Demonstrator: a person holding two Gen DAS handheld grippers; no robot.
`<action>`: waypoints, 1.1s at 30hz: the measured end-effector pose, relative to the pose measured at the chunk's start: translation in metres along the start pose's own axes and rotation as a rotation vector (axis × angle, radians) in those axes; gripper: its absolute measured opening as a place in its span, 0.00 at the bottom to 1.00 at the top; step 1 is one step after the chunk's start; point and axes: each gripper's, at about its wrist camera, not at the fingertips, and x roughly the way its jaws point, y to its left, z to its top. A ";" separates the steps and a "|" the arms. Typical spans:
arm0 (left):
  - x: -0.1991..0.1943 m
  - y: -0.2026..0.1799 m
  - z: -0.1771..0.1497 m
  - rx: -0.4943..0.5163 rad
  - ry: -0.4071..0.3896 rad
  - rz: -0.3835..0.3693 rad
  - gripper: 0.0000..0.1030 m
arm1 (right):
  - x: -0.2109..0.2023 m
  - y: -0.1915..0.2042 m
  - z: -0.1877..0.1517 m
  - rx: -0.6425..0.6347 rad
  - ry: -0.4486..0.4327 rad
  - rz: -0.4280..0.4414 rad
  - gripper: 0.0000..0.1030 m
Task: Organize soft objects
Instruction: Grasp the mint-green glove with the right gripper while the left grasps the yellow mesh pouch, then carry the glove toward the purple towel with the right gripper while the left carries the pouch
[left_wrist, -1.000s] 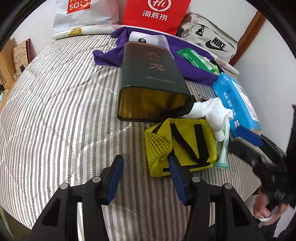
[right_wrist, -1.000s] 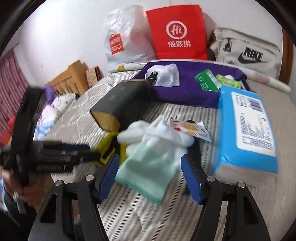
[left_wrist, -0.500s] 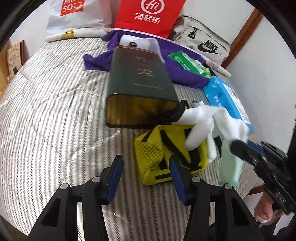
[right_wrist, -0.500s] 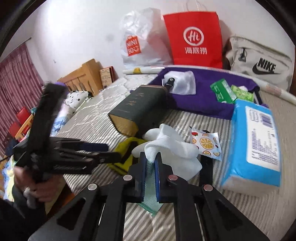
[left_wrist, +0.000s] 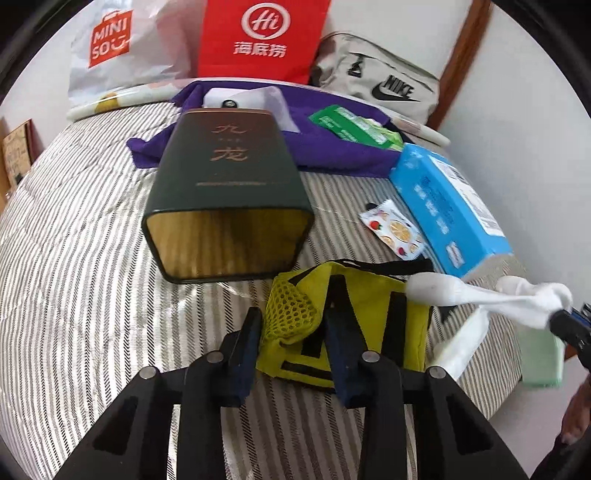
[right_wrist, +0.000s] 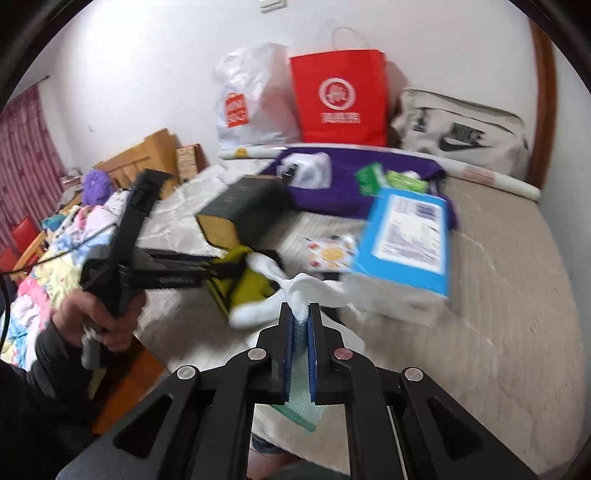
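While socks (right_wrist: 295, 291) overhang bed edge (right_wrist: 159, 332), right gripper (right_wrist: 300, 325) clamped

White-green socks (right_wrist: 295, 291) stretched off bed edge; yellow mesh pouch (left_wrist: 347, 317) flat

Just ahead of the left gripper (left_wrist: 291, 332) lies the mesh pouch (left_wrist: 347, 317) on the bed (left_wrist: 81, 277), its near corner between the jaws. Beyond it lies the tin box (left_wrist: 229, 192); to its right, the tissue pack (left_wrist: 447, 206). The socks (right_wrist: 299, 291) hang from the right gripper (right_wrist: 300, 325), trailing onto the pouch.
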 end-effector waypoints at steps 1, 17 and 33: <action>-0.002 0.001 -0.002 0.002 0.004 0.001 0.23 | -0.003 -0.005 -0.004 0.008 0.001 -0.019 0.07; -0.010 0.012 -0.010 0.024 0.021 0.078 0.47 | 0.030 -0.053 -0.034 0.110 0.068 -0.110 0.45; -0.012 0.019 -0.009 -0.024 -0.031 -0.001 0.24 | 0.067 -0.057 -0.041 0.106 0.091 -0.156 0.17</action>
